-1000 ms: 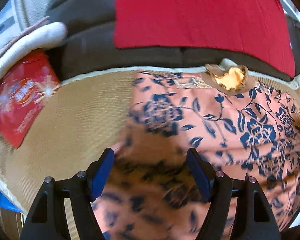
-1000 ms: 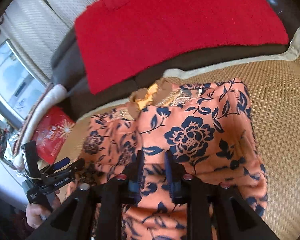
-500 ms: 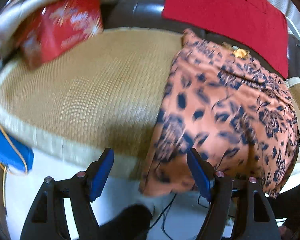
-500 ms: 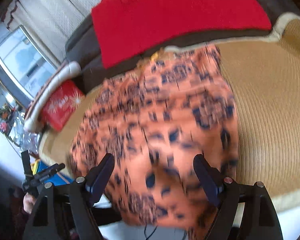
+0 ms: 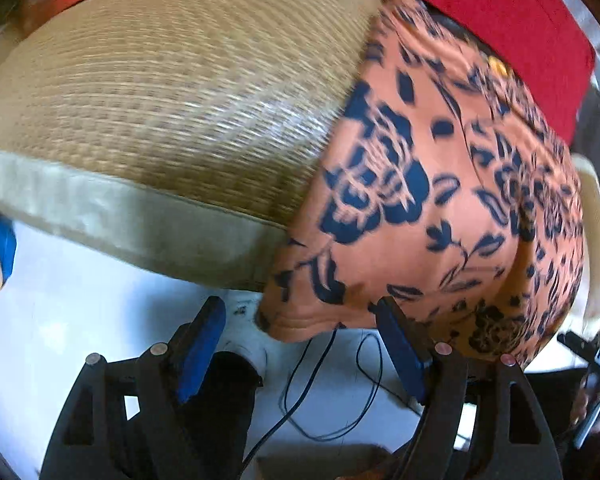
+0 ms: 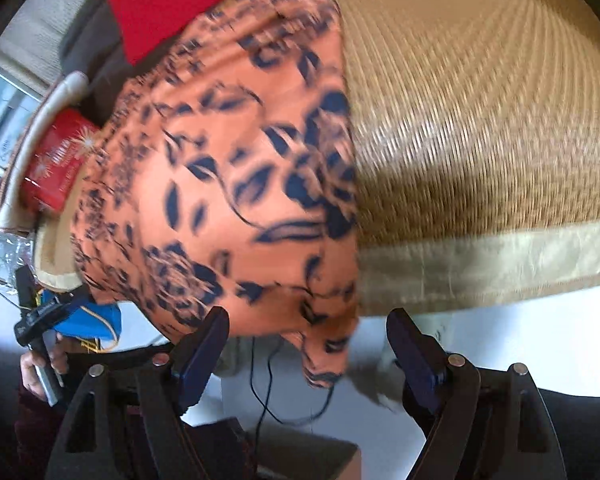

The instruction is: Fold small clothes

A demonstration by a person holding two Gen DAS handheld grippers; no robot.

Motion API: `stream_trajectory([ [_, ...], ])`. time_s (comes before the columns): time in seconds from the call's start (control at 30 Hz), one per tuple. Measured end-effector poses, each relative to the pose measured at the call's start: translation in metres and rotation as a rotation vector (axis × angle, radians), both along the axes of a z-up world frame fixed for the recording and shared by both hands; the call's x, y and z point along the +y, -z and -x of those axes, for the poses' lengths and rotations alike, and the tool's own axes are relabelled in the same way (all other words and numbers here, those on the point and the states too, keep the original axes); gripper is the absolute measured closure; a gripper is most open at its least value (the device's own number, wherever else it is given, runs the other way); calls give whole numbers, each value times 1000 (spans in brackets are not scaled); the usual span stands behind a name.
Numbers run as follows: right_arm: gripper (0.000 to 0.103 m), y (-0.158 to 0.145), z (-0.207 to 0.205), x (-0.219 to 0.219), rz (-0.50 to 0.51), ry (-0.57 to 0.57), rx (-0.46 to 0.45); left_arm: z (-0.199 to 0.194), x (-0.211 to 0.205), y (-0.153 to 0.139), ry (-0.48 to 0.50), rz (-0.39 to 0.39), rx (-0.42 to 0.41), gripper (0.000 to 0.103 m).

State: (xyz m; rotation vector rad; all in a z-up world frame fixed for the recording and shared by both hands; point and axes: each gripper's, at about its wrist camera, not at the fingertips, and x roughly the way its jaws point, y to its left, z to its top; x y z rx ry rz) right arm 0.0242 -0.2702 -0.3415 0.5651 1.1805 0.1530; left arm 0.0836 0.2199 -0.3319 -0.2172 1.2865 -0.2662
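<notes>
Soft floral garment [image 5: 440,200] over ribbed woven mat [image 5: 180,80]

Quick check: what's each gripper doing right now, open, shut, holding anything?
Left gripper: open, holding nothing; the orange floral garment hem hangs just ahead.
Right gripper: open, jaws have just been opening; garment corner dangles between them, unpinched.

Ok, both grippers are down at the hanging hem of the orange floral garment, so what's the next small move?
Probably close each gripper on its hem corner. The garment drapes over the mat's front edge, and both the left gripper and right gripper stand open with a loose corner between the jaws, nothing gripped yet.
</notes>
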Motion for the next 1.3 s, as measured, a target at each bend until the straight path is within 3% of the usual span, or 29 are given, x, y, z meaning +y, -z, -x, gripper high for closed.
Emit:
stream_trajectory([
  [0.07, 19, 11, 0, 0, 4, -18, 33, -3, -4, 5, 2, -27, 8, 25],
  [0.17, 19, 22, -1, 1, 11, -36, 59, -2, -2, 4, -12, 10, -15, 27],
  [0.23, 19, 28, -4, 3, 29, -42, 69, 0, 1, -3, -11, 54, -54, 49],
  [0.27, 19, 32, -6, 5, 33, -44, 75, 0, 2, -4, -3, 66, -61, 54],
  [0.43, 19, 55, -19, 17, 55, -57, 109, -7, -9, 3, -17, 42, -24, 54],
  [0.5, 20, 60, -21, 21, 64, -49, 93, -5, -5, 13, -31, 50, -3, 48],
  [0.57, 29, 64, -23, 24, 79, -59, 75, -1, -1, 19, -47, 69, 14, 45],
  [0.63, 73, 59, -20, 29, 62, -83, 58, 3, -3, 21, -36, 77, 9, 47],
  [0.67, 75, 56, -17, 29, 60, -81, 49, 2, -3, 21, -23, 82, -3, 49],
  [0.73, 91, 47, -10, 27, 31, -70, 37, -3, -4, 23, 3, 95, -15, 94],
  [0.77, 91, 41, -6, 25, 10, -68, 23, -1, -3, 23, 11, 107, -19, 97],
  [0.87, 92, 11, 10, 18, -71, -68, -74, 5, -6, 12, 34, 136, -58, 97],
  [0.97, 92, -18, 24, 9, -174, -60, -182, 14, -8, -6, 74, 214, -109, 98],
  [1.1, 92, -62, 31, -7, -233, -48, -283, 24, -7, -40, 133, 291, -185, 98],
  [1.23, 92, -106, 34, -29, -311, 15, -416, 9, 1, -68, 127, 409, -209, 98],
  [1.3, 92, -128, 23, -41, -340, 45, -477, 0, 3, -86, 126, 426, -241, 98],
])
